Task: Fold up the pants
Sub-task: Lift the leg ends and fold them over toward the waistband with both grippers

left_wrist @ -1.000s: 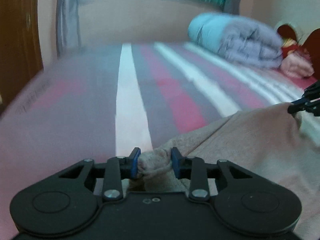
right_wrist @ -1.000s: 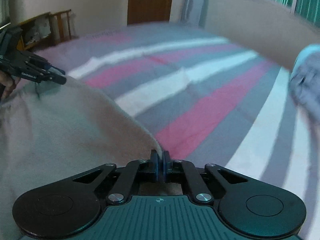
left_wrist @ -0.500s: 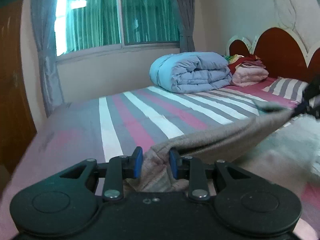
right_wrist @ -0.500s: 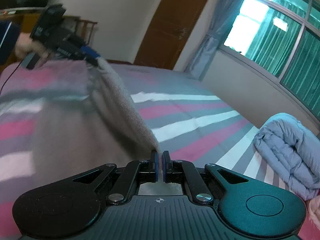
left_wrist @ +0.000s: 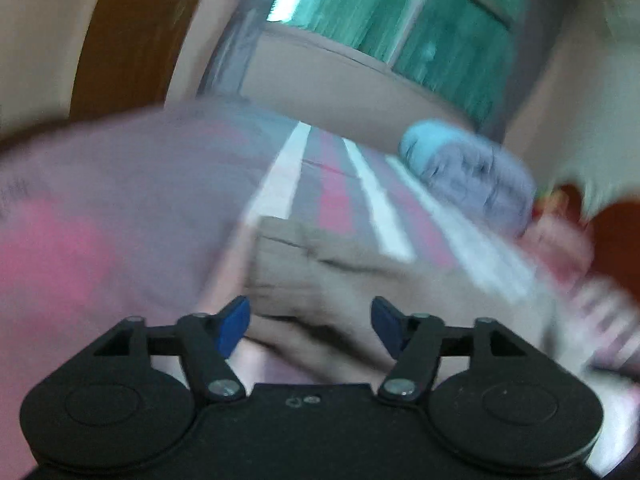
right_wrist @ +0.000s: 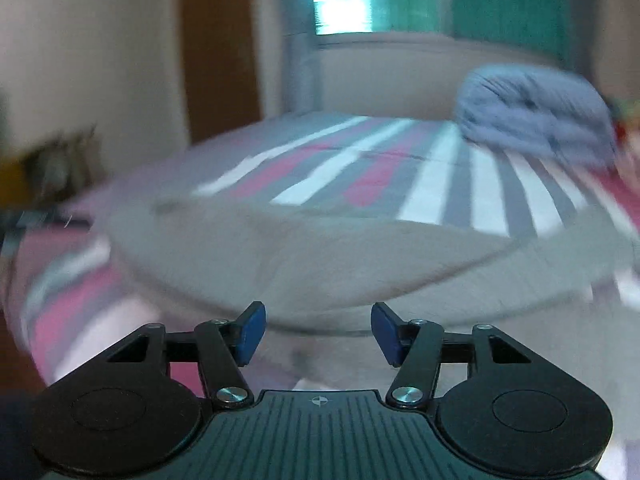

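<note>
Striped bedding (right_wrist: 436, 184) fills both views, a rolled blue duvet (right_wrist: 532, 116) at the far side. Across it the beige pants (right_wrist: 320, 256) lie flat — released. Both the left gripper (left_wrist: 310, 322) and right gripper (right_wrist: 318, 330) have just been opening, nothing between their jaws — this fold looks laid down.

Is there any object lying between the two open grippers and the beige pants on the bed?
Nothing visible. The pants lie on the striped bed directly ahead of the right gripper and left gripper, whose jaws have just opened. The folded duvet sits far behind.
</note>
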The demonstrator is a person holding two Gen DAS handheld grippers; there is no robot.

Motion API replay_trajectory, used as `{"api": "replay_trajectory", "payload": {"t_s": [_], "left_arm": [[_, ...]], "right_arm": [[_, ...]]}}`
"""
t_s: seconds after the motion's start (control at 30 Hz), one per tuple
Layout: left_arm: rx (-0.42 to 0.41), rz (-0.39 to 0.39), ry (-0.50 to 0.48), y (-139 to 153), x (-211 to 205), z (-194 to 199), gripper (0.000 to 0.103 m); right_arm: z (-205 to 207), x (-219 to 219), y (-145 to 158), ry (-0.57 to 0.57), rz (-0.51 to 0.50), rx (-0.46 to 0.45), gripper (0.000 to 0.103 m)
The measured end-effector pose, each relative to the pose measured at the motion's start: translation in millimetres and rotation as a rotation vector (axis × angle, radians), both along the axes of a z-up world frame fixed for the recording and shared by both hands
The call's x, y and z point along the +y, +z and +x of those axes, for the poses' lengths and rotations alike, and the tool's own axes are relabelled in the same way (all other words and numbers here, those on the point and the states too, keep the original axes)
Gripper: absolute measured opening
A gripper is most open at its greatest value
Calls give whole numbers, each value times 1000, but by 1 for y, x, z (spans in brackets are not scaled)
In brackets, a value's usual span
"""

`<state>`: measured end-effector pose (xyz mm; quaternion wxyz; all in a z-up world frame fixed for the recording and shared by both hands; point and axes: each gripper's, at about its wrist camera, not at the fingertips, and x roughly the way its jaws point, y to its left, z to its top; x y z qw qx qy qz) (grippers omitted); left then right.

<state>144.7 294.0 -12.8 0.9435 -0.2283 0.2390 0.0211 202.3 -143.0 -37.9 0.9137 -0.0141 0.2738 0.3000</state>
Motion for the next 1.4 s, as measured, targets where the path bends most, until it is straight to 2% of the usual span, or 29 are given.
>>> {"api": "replay_trajectory", "payload": {"t_s": [0.03, 0.1, 0.13, 0.2, 0.27, 0.33, 0.43, 0.47, 0.5, 0.53, 0.57, 0.6, 0.7, 0.73, 0.77, 0.83, 0.87, 0.9, 0.93, 0.97, 1.0, 1.1, 1.13, 1.17, 1.2, 1.27, 1.3, 1.4], "left_arm": [[7, -78, -5, -3, 0, 8, 59], [72, -218, 20, -18, 4, 23, 50], [101, -303, 34, -27, 7, 31, 48], [113, -414, 66, -43, 16, 41, 46], [108, -489, 87, -52, 20, 50, 46], [107, -519, 94, -59, 26, 62, 46], [137, -550, 118, -63, 32, 78, 39], [153, -542, 126, -64, 38, 76, 25], [183, -504, 127, -61, 42, 75, 13], [196, -465, 119, -58, 42, 77, 13], [190, -424, 103, -53, 40, 81, 12], [151, -392, 90, -46, 47, 64, 10], [17, -345, 58, -21, 47, 54, 10], [8, -337, 49, -18, 49, 51, 10], [21, -325, 41, -20, 49, 50, 10], [123, -292, 25, -39, 47, 53, 10], [193, -267, 20, -52, 45, 55, 10], [219, -250, 9, -63, 42, 55, 10], [195, -262, 12, -68, 41, 51, 11], [185, -278, 24, -69, 41, 48, 13], [181, -287, 34, -69, 40, 46, 14], [177, -228, 57, -58, 28, 41, 20], [180, -196, 86, -51, 23, 36, 23], [185, -140, 130, -43, 14, 30, 36], [181, -90, 160, -34, 17, 17, 59], [176, -8, 180, -24, -4, 11, 78], [180, 17, 179, -21, -12, 6, 73], [211, 50, 176, -20, -36, 2, 72]], "right_arm": [[11, -6, 2, -48, 38, 35, 57], [21, -18, 2, -119, 129, 109, 57], [28, -25, 1, -150, 176, 149, 57], [44, -33, -3, -211, 255, 233, 57], [58, -38, -9, -237, 333, 314, 57], [75, -40, -15, -267, 378, 396, 57], [105, -54, -26, -334, 404, 496, 57], [113, -56, -31, -362, 408, 520, 56], [118, -61, -32, -374, 417, 530, 35], [120, -63, -33, -381, 414, 538, 16], [123, -64, -34, -377, 408, 542, 15], [121, -66, -33, -363, 406, 526, 10], [102, -69, -11, -291, 415, 392, 9], [89, -71, -2, -268, 427, 350, 9], [75, -74, 6, -237, 438, 300, 9], [53, -77, 10, -205, 417, 251, 9], [46, -76, 5, -205, 391, 253, 9], [44, -75, -8, -210, 346, 272, 9], [48, -74, -28, -225, 300, 326, 9], [51, -69, -43, -246, 276, 397, 9], [50, -76, -56, -252, 318, 427, 9], [45, -85, -56, -255, 344, 422, 13], [42, -88, -54, -257, 339, 415, 19], [39, -91, -46, -268, 340, 391, 23], [32, -100, -39, -285, 345, 347, 25], [33, -106, -19, -319, 327, 287, 26], [32, -111, -14, -328, 315, 258, 26], [38, -114, 1, -374, 226, 195, 27]]}}
